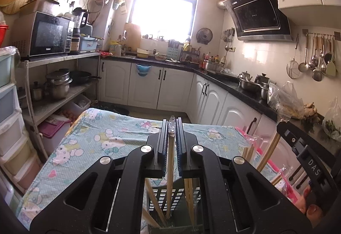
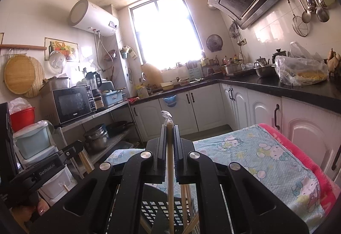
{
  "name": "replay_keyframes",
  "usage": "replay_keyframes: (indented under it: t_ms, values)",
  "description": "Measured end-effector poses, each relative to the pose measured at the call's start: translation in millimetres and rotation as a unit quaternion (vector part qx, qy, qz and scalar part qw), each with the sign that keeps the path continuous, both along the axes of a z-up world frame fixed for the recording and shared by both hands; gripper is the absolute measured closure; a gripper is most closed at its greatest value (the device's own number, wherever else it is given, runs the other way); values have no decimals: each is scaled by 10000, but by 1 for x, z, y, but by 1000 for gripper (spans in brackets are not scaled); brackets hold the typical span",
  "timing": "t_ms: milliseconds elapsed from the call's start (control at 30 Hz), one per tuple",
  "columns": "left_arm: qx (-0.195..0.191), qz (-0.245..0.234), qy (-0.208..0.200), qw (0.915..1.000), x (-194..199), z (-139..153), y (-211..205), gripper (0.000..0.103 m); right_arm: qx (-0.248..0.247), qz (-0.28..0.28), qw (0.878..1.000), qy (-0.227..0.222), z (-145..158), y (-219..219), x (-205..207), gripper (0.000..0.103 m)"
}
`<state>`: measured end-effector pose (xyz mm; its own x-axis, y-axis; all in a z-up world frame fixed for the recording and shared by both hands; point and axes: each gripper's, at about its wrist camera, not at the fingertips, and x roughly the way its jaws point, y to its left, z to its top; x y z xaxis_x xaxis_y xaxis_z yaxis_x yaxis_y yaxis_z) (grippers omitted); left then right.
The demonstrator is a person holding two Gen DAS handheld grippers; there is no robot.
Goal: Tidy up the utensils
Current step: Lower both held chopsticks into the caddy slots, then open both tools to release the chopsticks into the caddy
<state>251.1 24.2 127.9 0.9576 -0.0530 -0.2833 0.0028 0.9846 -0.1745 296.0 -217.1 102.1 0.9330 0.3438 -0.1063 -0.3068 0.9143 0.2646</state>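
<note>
On the left, the left gripper is closed almost fully on a wooden chopstick still in its clear wrapper, which pokes out past the fingertips; the stick hangs down into a black slotted holder standing on the table with the cartoon-print cloth. Other chopsticks lean inside the holder. To the right, the right gripper is likewise clamped on a second wrapped chopstick, its lower end also reaching into the holder. The sticks look light, stiff and thin, and the wrapper film is probably slippery, so a pinch near the upper end, square across the shaft, seems the safest hold. Letting go over the holder's open top should drop each one in without it tipping out.
</note>
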Motion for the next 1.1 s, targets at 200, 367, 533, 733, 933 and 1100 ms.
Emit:
replay_keyframes:
  t_ms: [200, 367, 533, 733, 933, 1100]
  values:
    - [-10, -29, 80, 10000, -1, -7, 0, 100, -22, -69, 10000, 38, -13, 0, -6, 97]
    - [-56, -66, 190, 9998, -5, -13, 0, 100, 15, -19, 9998, 198, -20, -6, -13, 97]
    - [-130, -133, 332, 9993, -9, -18, 2, 100, 123, 73, 9988, 478, -23, -13, -16, 90]
    - [-189, -228, 414, 9987, -21, -17, 3, 100, 179, 126, 9972, 710, -25, -20, -24, 87]
    - [-241, -329, 522, 9978, -30, -19, 4, 92, 322, 279, 9947, 936, -27, -26, -33, 84]
    - [-259, -372, 566, 9974, -37, -19, 6, 81, 316, 303, 9945, 951, -25, -26, -38, 79]
